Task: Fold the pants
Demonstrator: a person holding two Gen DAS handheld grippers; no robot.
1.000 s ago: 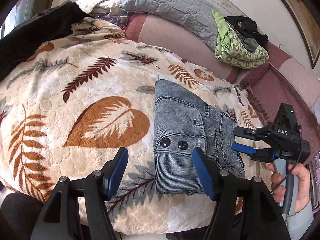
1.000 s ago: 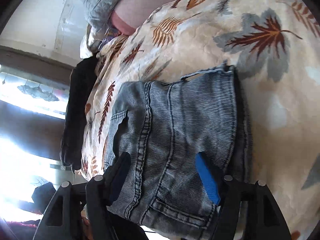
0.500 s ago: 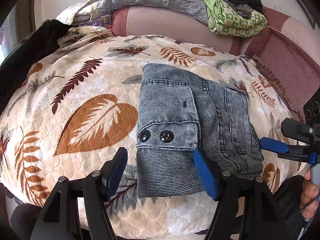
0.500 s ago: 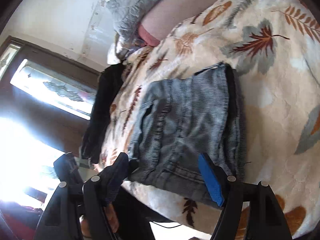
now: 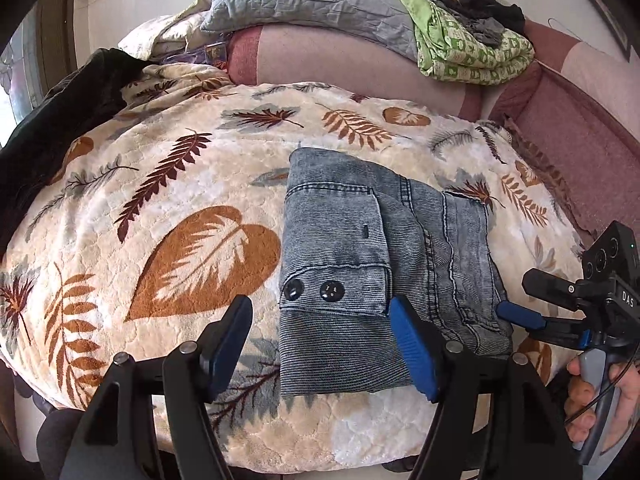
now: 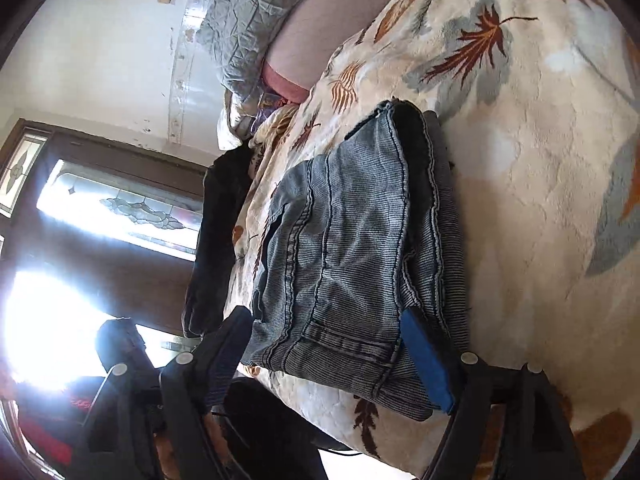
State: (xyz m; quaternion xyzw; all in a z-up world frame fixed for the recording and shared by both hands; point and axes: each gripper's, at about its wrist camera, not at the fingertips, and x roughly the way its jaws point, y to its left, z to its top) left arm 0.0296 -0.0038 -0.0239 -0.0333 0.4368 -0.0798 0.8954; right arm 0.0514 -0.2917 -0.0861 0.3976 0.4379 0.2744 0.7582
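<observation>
Grey-blue denim pants (image 5: pixel 372 264) lie folded into a compact rectangle on the leaf-patterned blanket (image 5: pixel 168 208), two black buttons facing me. My left gripper (image 5: pixel 320 344) is open and empty, hovering just before the bundle's near edge. My right gripper (image 5: pixel 520 300) is open at the bundle's right edge, its lower blue finger (image 5: pixel 520 318) against the denim. In the right wrist view the pants (image 6: pixel 352 256) lie between the open right gripper's (image 6: pixel 332 356) fingers, nothing clamped.
The bed ends close to me at the blanket's front edge (image 5: pixel 320 452). A grey quilted pillow (image 5: pixel 312 4), a green patterned bundle (image 5: pixel 472 52) and dark clothes sit on the pink headboard. A black garment (image 5: pixel 52 128) lies at left.
Both grippers stayed open. The left camera pulled back and lowered slightly. The right gripper came back in toward the bundle's right edge.
</observation>
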